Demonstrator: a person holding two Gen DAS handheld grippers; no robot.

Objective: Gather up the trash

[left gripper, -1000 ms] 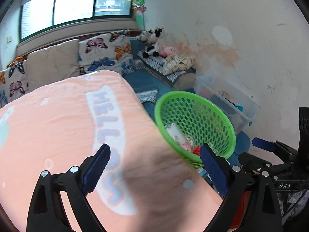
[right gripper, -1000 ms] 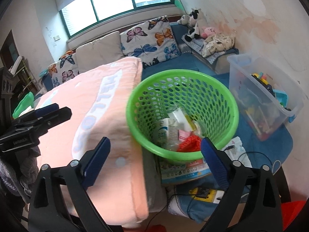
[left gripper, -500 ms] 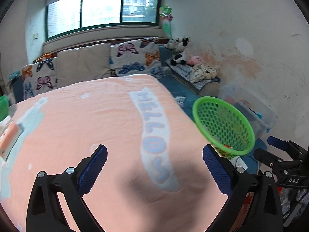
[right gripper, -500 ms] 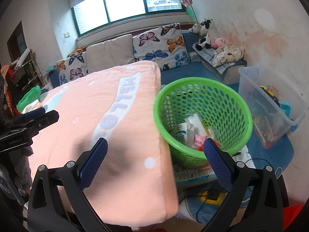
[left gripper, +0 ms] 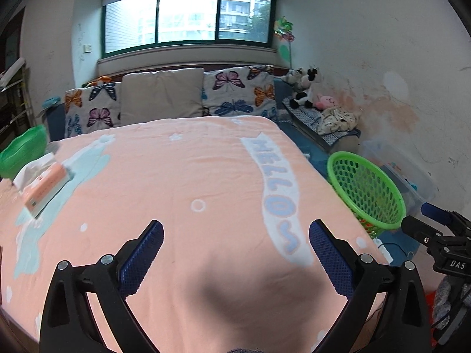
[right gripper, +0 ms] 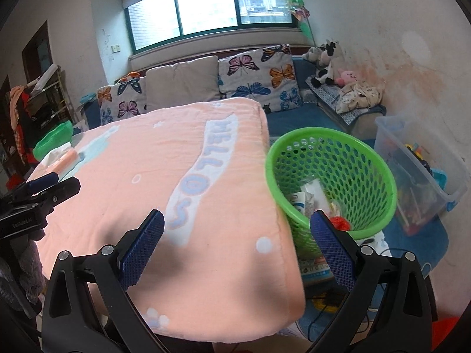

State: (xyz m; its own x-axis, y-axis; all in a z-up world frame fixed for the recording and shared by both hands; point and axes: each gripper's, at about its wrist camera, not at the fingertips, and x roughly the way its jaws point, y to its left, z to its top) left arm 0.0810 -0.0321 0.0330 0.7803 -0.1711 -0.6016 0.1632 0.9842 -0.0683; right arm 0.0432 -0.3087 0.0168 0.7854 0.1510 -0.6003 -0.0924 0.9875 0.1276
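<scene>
While your left gripper [left gripper: 235,245] and right gripper [right gripper: 235,235] hover spread and empty over the pink blanket [left gripper: 182,182], the green basket [right gripper: 329,176] of trash sits right.

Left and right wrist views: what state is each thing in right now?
Left hand-held gripper: open, empty.
Right hand-held gripper: open, empty.
Green basket: upright beside the table, partly filled with trash.
Orange box: lying on the pink cloth, uncollected.
Clear bin: lidless, holding toys.
</scene>
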